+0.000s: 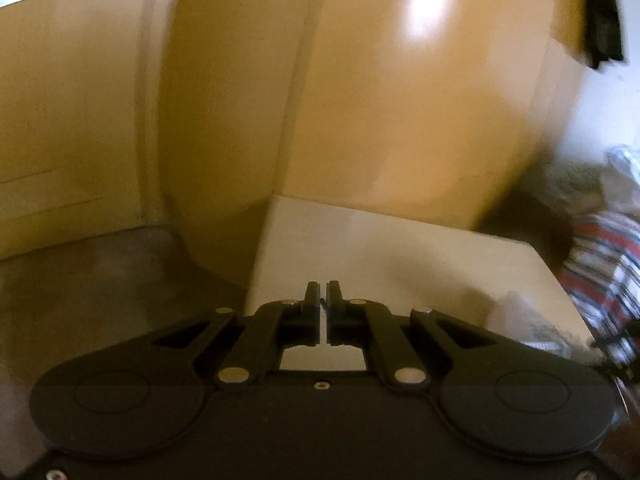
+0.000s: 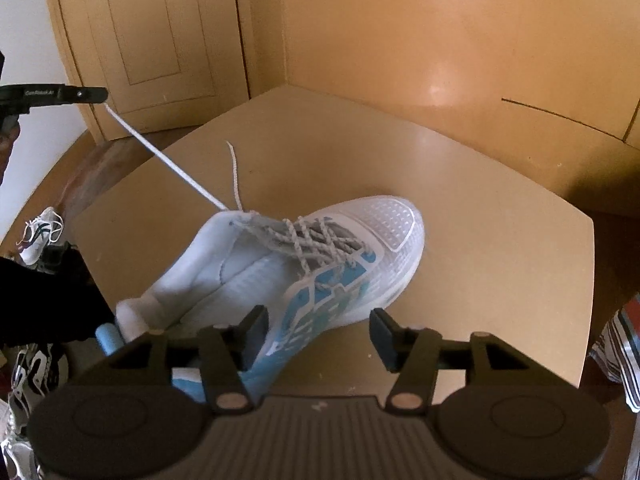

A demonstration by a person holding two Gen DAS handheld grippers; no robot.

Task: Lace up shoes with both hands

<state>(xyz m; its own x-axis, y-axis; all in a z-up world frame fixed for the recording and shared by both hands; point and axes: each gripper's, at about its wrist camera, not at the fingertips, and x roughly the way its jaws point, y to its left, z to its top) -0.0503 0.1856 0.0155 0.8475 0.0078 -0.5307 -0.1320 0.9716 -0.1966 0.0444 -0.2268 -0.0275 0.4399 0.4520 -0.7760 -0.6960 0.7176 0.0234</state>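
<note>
Tan bench [image 2: 500,216] by wooden doors, white-blue shoe [image 2: 320,264] mid-bench. Left tongs [image 2: 102,95] pinching lace [image 2: 168,160], taut up-left. Right tongs [image 2: 318,334] spread, empty, near shoe. Tip imo: brace shoe, pull steady.

Tan table [image 2: 500,240] under me, glossy yellow-brown wooden panels [image 2: 460,40] behind with light glare, panelled door [image 2: 152,32] at my left, dark floor [image 1: 100,272], striped cloth [image 1: 600,264] off right.
</note>
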